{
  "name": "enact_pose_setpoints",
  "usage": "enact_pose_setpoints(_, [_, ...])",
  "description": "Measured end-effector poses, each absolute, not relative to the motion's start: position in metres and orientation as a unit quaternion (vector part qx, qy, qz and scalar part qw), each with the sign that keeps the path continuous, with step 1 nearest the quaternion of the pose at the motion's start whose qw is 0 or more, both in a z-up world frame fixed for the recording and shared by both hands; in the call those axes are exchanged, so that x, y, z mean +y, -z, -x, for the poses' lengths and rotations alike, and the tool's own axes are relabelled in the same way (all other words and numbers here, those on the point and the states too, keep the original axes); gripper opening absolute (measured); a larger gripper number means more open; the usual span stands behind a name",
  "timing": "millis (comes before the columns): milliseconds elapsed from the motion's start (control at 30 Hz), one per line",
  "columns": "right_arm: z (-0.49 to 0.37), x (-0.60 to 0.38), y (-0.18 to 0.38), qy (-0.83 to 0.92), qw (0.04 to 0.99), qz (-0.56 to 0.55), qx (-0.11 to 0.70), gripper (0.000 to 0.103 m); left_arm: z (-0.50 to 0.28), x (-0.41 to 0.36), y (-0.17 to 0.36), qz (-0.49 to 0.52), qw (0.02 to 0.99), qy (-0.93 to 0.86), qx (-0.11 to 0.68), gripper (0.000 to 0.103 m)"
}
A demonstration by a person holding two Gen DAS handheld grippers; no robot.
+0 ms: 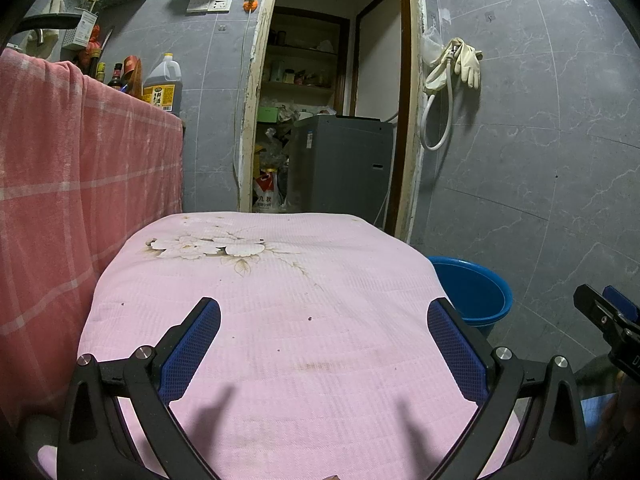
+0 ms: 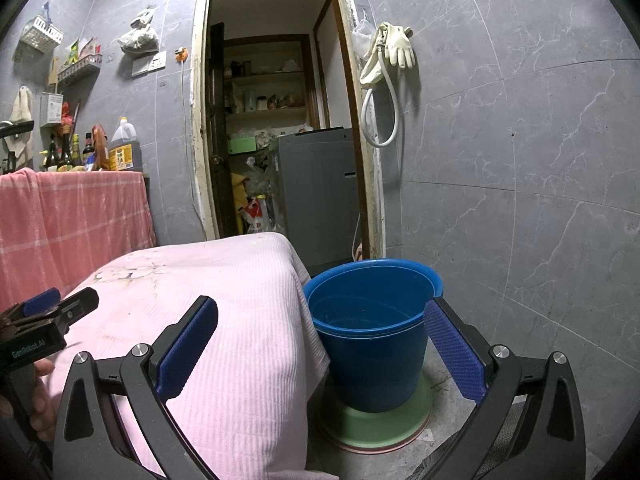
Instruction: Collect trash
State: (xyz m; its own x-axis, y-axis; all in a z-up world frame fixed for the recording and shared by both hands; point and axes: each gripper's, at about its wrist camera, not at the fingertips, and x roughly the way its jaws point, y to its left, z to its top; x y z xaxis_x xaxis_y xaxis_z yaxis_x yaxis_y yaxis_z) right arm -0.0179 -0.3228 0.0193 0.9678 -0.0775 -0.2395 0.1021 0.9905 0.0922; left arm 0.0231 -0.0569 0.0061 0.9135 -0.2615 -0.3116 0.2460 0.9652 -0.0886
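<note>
Both the left gripper point(image 1: 324, 344) and the right gripper point(image 2: 320, 344) hover with jaws wide and empty (no trash visible), so a blind reach risks snagging the pink quilted floral cloth point(image 1: 280, 280) or tipping the round blue plastic bucket point(image 2: 376, 360) at its right.

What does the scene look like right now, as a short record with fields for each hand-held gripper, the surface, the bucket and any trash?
left hand-held gripper: open, empty, over the pink cloth
right hand-held gripper: open, empty, pointing toward the table edge and bucket
surface: table under a pink floral cloth, only small specks and stains visible
bucket: blue bucket on the floor beside the table, standing on a green disc
bucket contents: nothing visible inside
trash: no clear piece visible on the cloth
backdrop: open doorway to a cluttered storeroom
</note>
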Motion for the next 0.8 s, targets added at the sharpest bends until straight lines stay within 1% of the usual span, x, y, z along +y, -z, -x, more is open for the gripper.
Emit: enact_pose_setpoints(800, [0.0179, -0.3225, -0.0192, 0.045, 0.991, -0.052, 0.119, 0.103, -0.0235, -0.0547, -0.0059, 0.026, 0.978, 0.128, 0.162, 0.101])
